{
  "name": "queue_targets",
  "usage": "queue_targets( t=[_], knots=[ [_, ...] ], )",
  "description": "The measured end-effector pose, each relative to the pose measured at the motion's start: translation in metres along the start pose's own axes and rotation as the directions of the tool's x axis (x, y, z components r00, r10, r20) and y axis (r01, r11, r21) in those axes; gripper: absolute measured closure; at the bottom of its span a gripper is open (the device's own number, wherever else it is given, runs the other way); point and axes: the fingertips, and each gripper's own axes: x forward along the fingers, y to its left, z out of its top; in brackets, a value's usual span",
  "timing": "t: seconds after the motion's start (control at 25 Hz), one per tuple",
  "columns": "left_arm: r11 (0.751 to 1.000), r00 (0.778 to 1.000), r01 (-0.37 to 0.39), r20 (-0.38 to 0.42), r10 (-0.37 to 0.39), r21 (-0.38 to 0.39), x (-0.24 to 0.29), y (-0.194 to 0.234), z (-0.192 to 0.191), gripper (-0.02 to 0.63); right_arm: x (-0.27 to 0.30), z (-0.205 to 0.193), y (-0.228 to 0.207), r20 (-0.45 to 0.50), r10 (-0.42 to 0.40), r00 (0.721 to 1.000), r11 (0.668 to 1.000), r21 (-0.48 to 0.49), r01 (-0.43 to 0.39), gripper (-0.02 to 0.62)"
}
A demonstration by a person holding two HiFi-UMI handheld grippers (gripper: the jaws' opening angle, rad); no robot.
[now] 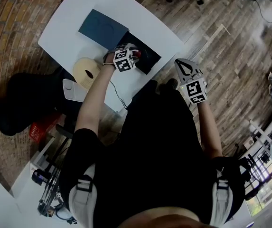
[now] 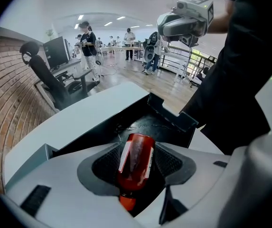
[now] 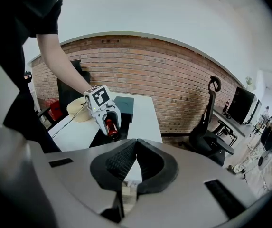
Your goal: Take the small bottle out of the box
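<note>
Bottle [image 2: 135,167] sits between left gripper's [image 2: 138,148] parted fingers [image 2: 101,169], above black box [image 2: 173,118].

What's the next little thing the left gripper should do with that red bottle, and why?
Probably close the left gripper on the small red bottle. The bottle lies between its parted jaws, over the open black box, with the pads apparently not pressing it. The right gripper is shut and empty, away from the box.

no readable print, even on bottle [image 2: 135,167] label
</note>
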Motion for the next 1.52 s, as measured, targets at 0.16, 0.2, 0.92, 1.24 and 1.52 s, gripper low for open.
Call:
queue_targets(
  t=[0.16,0.2,0.92,1.24,1.52],
  knots=[
    [1.000,1.000,0.001,-0.011,-0.001,0.014,0.002,0.000,0.000,0.368,-0.002,0.001,0.001,0.002,0.000,1.000,1.000,0.012,0.000,0.597],
    [1.000,1.000,0.003,-0.016,-0.002,0.019,0.002,0.000,-0.001,0.369,-0.002,0.001,0.002,0.001,0.001,1.000,1.000,0.013,-0.001,0.597],
    [0.987,0.993,-0.062,-0.087,0.075,0.147,0.009,0.003,-0.002,0.383,-0.019,-0.009,-0.007,0.008,0.004,1.000,1.000,0.016,-0.004,0.597],
    [0.983,0.984,-0.175,-0.002,0.176,0.053,-0.019,0.004,0.033,0.385,-0.035,-0.010,-0.015,0.050,-0.010,0.999,1.000,0.016,0.009,0.597],
    [0.962,0.961,-0.271,0.052,0.272,-0.019,-0.055,-0.008,0.068,0.385,-0.049,-0.007,-0.015,0.079,0.046,0.996,0.999,-0.019,-0.044,0.597]
  ],
)
